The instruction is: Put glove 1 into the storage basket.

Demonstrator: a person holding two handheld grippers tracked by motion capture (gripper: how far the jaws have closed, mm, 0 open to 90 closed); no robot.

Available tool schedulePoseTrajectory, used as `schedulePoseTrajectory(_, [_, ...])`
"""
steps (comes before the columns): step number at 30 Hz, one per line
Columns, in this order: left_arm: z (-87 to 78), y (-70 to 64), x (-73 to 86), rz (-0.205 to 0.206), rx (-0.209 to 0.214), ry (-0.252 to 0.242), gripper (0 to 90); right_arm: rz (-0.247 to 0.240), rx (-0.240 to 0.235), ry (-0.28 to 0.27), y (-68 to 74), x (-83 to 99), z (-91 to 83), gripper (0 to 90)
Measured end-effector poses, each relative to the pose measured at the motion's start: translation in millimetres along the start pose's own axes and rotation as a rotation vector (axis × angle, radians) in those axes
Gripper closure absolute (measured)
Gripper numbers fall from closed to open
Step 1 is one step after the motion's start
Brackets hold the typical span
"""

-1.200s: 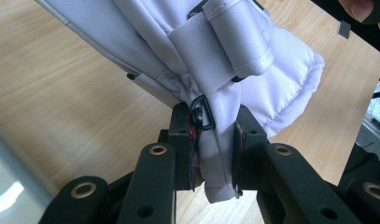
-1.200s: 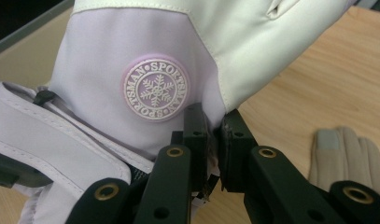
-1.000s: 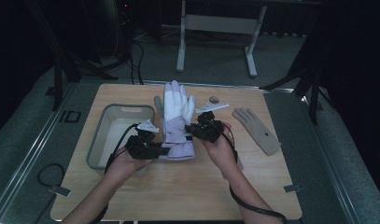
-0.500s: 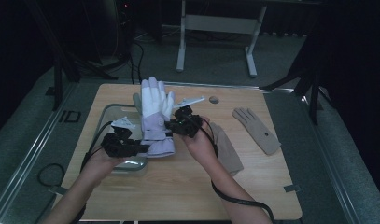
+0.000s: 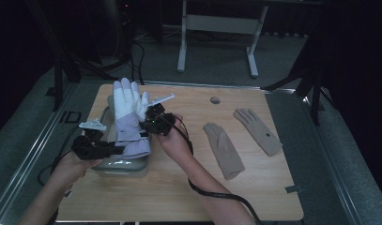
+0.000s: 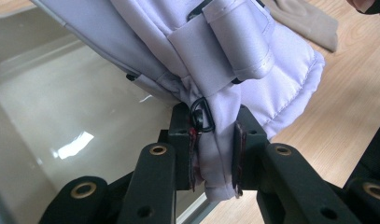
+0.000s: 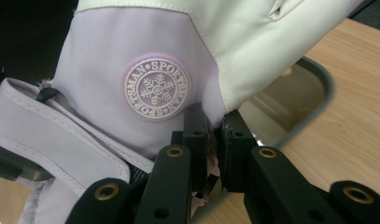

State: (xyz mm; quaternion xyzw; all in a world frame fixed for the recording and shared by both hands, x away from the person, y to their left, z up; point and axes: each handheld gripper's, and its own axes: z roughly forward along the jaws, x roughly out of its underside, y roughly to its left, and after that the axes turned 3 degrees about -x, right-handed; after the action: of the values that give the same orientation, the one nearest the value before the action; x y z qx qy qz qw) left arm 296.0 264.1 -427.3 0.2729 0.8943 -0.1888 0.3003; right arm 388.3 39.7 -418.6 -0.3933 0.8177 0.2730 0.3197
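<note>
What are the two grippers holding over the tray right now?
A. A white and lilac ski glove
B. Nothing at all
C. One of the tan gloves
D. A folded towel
A: both the left gripper and the right gripper have their jaws clamped on the white and lilac ski glove, held above the tray, while the two tan gloves lie flat on the table.

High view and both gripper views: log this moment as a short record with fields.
held item: white and lilac ski glove, lifted over the bin
left gripper: jaws shut on the glove's cuff
right gripper: jaws shut on the glove's edge beside the snowflake badge
bin: grey, at the table's left, under the glove
tan gloves: one near the middle, one farther right, both flat
table: light wood
</note>
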Motion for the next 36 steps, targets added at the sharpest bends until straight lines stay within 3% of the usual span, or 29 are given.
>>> schedulePoseTrajectory(5, [6.6, 15.8, 10.8, -0.035, 0.008, 0.016, 74.0, 0.000, -0.009, 0.020, 2.4, -1.3, 21.0, 83.1])
schedulePoseTrajectory(11, [26.6, 25.5, 22.4, -0.070, 0.029, 0.089, 73.7, 0.030, -0.023, 0.085, -4.3, 12.7, 48.3, 83.2])
schedulePoseTrajectory(15, [34.6, 25.7, 27.8, -0.065, 0.021, 0.112, 71.3, 0.039, -0.029, 0.127, -6.9, 18.8, 57.9, 83.2])
schedulePoseTrajectory(19, [41.1, 25.1, 31.8, -0.079, 0.041, 0.136, 67.8, 0.054, -0.042, 0.196, -9.8, 24.7, 69.0, 83.1])
schedulePoseTrajectory(21, [41.1, 25.1, 31.8, -0.079, 0.041, 0.136, 67.3, 0.059, -0.045, 0.204, -10.7, 25.5, 70.2, 83.1])
schedulePoseTrajectory(23, [42.5, 24.4, 30.2, -0.089, 0.035, 0.151, 64.3, 0.095, -0.065, 0.224, -16.0, 29.2, 75.4, 83.0])
schedulePoseTrajectory(27, [42.9, 23.7, 29.8, -0.100, 0.029, 0.156, 60.2, 0.085, -0.057, 0.233, -15.6, 30.0, 78.4, 82.8])
schedulePoseTrajectory(29, [44.0, 18.8, 29.0, -0.092, -0.013, 0.165, 58.3, 0.084, -0.050, 0.235, -15.0, 29.8, 79.6, 82.1])
schedulePoseTrajectory(31, [43.7, 14.8, 29.0, -0.067, -0.086, 0.162, 50.6, 0.077, -0.045, 0.239, -14.6, 29.8, 81.1, 81.6])
schedulePoseTrajectory(36, [44.6, 16.1, 31.3, -0.097, -0.125, 0.133, 53.0, 0.049, -0.028, 0.236, -10.7, 29.1, 83.7, 78.3])
